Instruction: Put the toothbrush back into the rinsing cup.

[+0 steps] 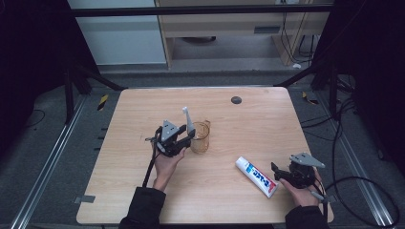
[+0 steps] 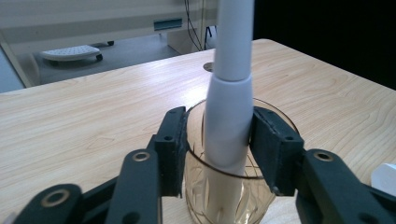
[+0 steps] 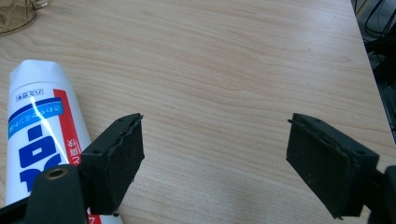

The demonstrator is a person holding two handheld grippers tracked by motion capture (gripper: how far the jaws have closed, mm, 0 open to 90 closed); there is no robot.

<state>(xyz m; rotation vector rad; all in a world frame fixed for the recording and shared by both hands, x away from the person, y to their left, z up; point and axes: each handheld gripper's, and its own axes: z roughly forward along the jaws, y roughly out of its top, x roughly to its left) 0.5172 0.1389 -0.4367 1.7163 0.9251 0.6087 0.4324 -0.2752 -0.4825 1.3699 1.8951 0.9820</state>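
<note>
A: High view. The left claw (image 1: 187, 137) is hovering at the amber glass cup (image 1: 201, 137) near the middle of the tabletop (image 1: 248, 121), with a white toothbrush (image 1: 187, 118) standing in the cup and leaning out toward the claw. The right claw (image 1: 279, 172) is resting near the front right corner, just beside the toothpaste tube (image 1: 256, 177) lying flat.

B: Left gripper view. The toothbrush handle (image 2: 229, 121) is sitting between the pads over the cup rim (image 2: 275, 114). There is a gap on the near side; the other pad looks to be just brushing the handle, though the angle makes that hard to judge. I'm reading the left claw (image 2: 217, 140) as released, not gripping.

A: Right gripper view. The right claw (image 3: 215, 158) is standing wide open over bare wood, holding nothing, the tube (image 3: 39, 140) beside its one pad.

B: Risk, as I judge it: pulling back with a pad still catching the handle could be tipping the light cup or flicking the brush out.

A: The high view is giving the lean of the brush; the left gripper view alone is giving the pad clearance.
</note>
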